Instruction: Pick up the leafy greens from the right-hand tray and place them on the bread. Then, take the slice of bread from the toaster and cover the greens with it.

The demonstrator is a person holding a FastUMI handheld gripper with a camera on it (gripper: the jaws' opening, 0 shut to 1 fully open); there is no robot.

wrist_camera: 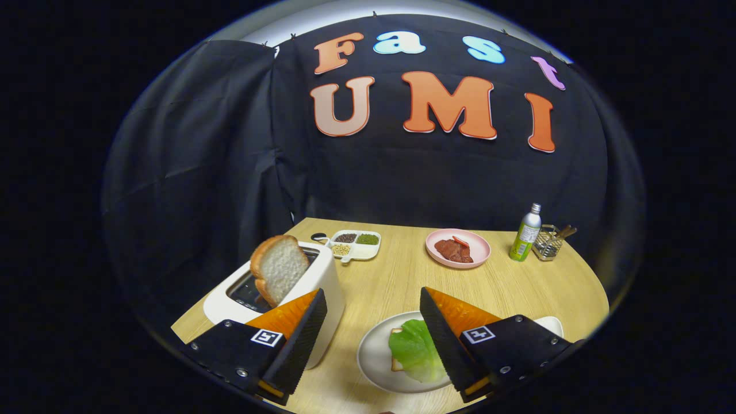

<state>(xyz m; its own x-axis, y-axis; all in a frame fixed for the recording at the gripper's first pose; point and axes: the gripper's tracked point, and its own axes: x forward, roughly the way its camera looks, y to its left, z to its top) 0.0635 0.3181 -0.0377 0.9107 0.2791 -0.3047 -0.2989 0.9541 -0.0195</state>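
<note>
Greens sit on the plated bread — gripper spread wide and empty, so swing left, straddle the toaster's upright slice by its faces — squeeze gently.

Gripper camera, above table, facing booth wall

Gripper: fingers spread wide, holding nothing, above the table.
Toaster: white, by the left finger; bread slice stands tilted in its slot.
White plate: between the fingers, partly under the right one; greens lie on bread there.
Beyond: divided dish of beans, pink plate with red pieces, green bottle upright just beside a wire holder.
</note>
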